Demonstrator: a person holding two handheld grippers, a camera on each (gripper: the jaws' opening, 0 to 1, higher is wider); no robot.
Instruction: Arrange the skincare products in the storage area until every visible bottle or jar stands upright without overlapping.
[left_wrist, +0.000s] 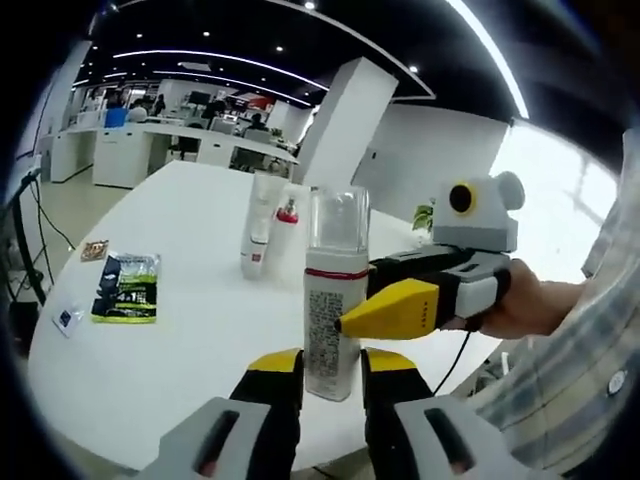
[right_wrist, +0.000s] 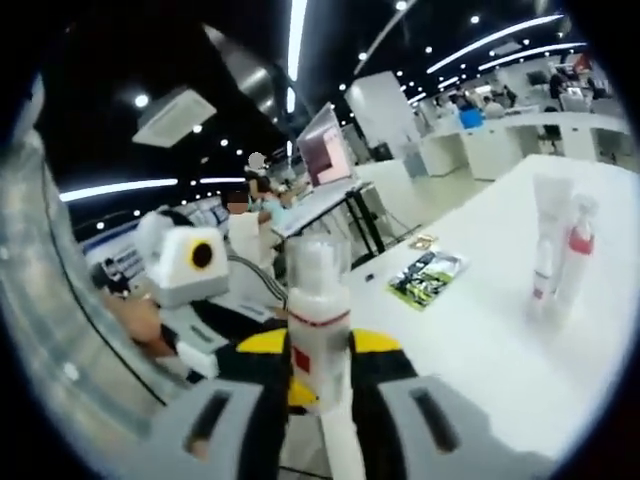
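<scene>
Two hand-held grippers meet at one clear-capped white bottle (left_wrist: 334, 300) upright on the counter (left_wrist: 190, 340): the right hand-held gripper (left_wrist: 385, 312) pinches its body, the left hand-held gripper (left_wrist: 330, 385) stands spread beside its base. Behind stand a white tube (left_wrist: 260, 225) and a red-collared bottle (left_wrist: 287, 218).

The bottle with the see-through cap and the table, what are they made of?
The bottle looks like white plastic, its clear cap glossy see-through plastic since the room shows through it. The table seems a smooth white laminate or painted board; hard to tell which.
</scene>
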